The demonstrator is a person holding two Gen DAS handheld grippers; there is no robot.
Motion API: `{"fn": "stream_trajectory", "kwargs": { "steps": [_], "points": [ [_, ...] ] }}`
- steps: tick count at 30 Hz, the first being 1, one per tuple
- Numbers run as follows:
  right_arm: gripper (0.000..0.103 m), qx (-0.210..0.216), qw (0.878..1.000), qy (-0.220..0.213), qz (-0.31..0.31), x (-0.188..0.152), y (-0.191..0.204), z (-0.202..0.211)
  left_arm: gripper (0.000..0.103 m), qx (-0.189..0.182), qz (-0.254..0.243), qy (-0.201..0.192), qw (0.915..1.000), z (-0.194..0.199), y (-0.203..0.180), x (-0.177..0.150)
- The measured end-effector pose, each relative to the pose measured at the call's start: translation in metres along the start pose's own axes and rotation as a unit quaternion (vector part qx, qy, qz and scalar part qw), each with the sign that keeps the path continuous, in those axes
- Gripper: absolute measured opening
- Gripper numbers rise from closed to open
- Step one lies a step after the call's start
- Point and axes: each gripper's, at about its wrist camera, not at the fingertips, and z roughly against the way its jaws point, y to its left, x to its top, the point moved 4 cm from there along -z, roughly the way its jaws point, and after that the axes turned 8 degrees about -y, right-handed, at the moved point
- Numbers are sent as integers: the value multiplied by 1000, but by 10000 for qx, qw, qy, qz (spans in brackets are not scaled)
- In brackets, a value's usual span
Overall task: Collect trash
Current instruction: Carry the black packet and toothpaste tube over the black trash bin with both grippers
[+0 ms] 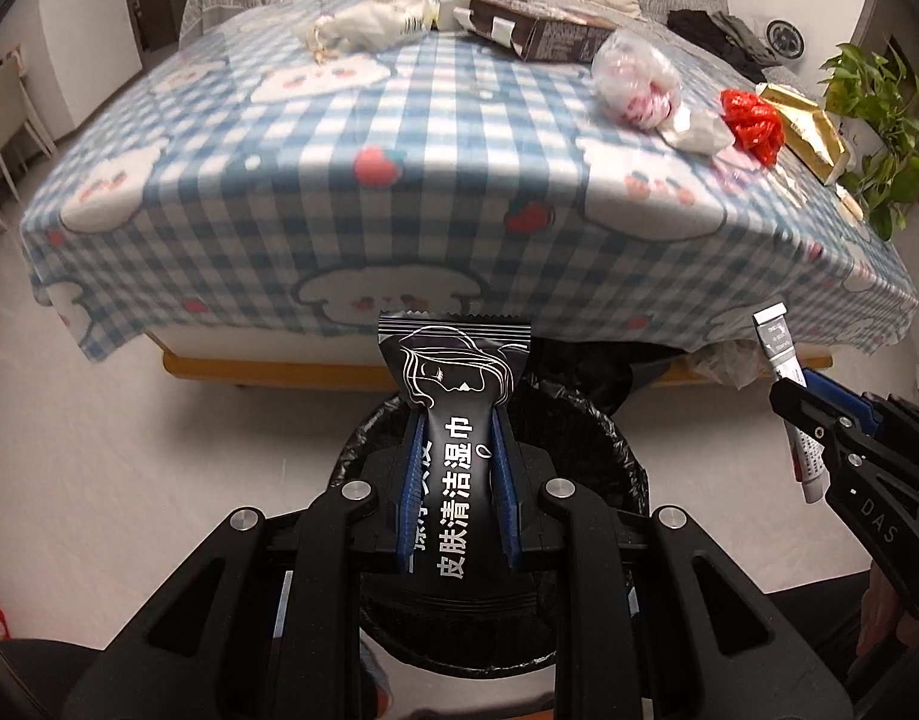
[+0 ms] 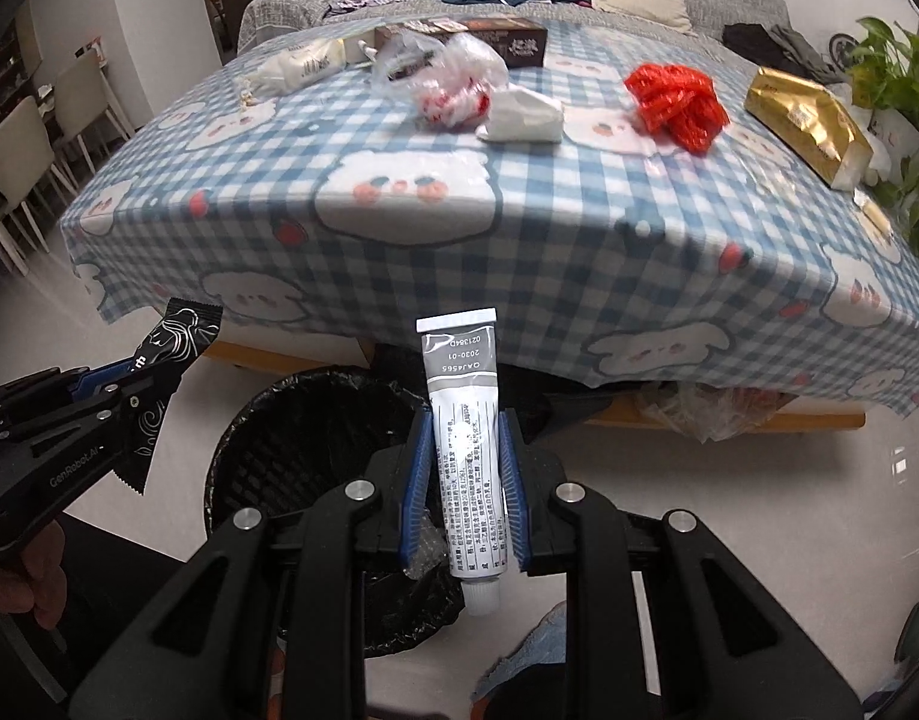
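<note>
Below the near edge of the surface draped in a blue-and-white checked cloth with cartoon bears [image 1: 315, 180], both tongs hang over a round bin lined with a black plastic bag [image 2: 315, 438] on the pale floor. At left, the left tongs [image 1: 456, 420] are clamped on a flat black wet-wipe sachet printed with a white line drawing [image 1: 453, 420], its serrated top edge standing up above the blue pads, directly above the bin. At right, the right tongs [image 2: 462, 438] are clamped on a grey-and-white squeeze tube [image 2: 468, 450], crimped end up and white cap down, just past the bin's right rim. On the surface, left to right, lie a crumpled white bag [image 2: 297, 69], a dark brown carton [image 2: 489, 39], a clear plastic bag with red print [image 2: 453, 81], a white wad of tissue [image 2: 525, 117], a crumpled red plastic bag [image 2: 678, 99] and a gold foil packet [image 2: 807, 123].
</note>
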Motion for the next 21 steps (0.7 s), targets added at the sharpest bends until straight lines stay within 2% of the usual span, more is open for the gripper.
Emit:
{"fn": "stream_trajectory", "kwargs": {
  "steps": [21],
  "points": [
    [22, -33, 9975, 697, 96, -65, 5, -73, 21, -205, -2, 428, 9989, -84, -7, -61]
  ]
}}
